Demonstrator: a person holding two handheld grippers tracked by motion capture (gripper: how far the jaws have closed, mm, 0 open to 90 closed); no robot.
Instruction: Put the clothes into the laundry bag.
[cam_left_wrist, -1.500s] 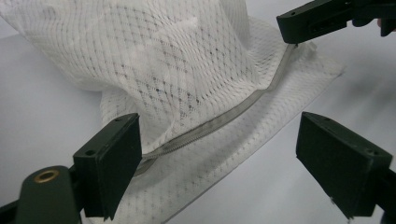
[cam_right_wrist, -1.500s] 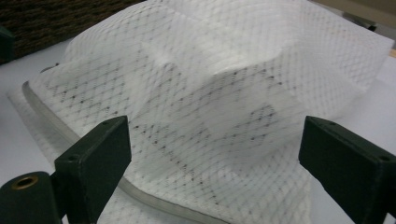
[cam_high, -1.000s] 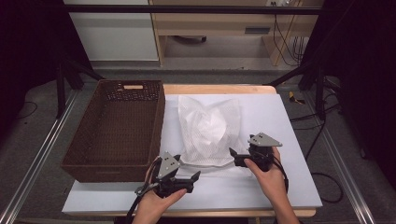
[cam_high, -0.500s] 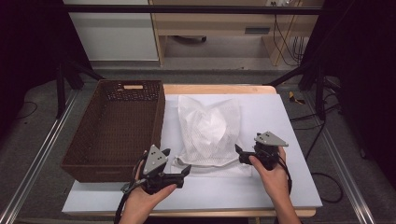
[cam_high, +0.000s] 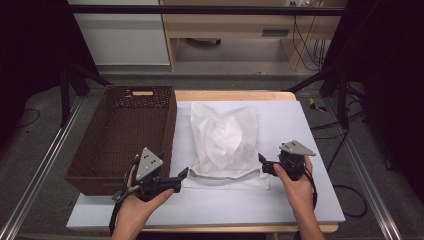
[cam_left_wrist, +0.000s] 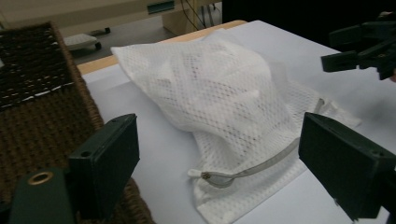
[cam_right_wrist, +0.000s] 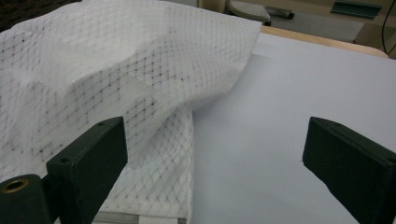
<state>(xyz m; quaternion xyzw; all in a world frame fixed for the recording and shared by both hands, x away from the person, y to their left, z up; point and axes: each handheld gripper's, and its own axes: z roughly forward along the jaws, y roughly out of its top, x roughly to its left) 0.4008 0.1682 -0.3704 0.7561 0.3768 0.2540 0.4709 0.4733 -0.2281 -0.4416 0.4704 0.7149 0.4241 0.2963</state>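
A white mesh bag (cam_high: 225, 140) with something pale inside lies in the middle of the white table (cam_high: 300, 125); its grey zipper edge (cam_left_wrist: 254, 167) faces the near side. My left gripper (cam_high: 183, 175) is open at the bag's near left corner, jaws apart on either side of the zipper end in the left gripper view (cam_left_wrist: 219, 154). Off the bag's near right corner my right gripper (cam_high: 263, 167) is open as well. In the right gripper view (cam_right_wrist: 215, 149) its left jaw is over the bag's edge (cam_right_wrist: 154, 154) and its right jaw over bare table. Neither holds anything.
A dark brown wicker basket (cam_high: 122, 132) stands along the table's left side, right beside my left gripper (cam_left_wrist: 42, 107). Bare white table surface (cam_high: 220, 205) runs along the near edge and to the right of the bag. A wooden bench and cables lie beyond the table.
My left gripper has moved left toward the basket's near corner, and the right gripper has shifted slightly right. The bag has not moved.
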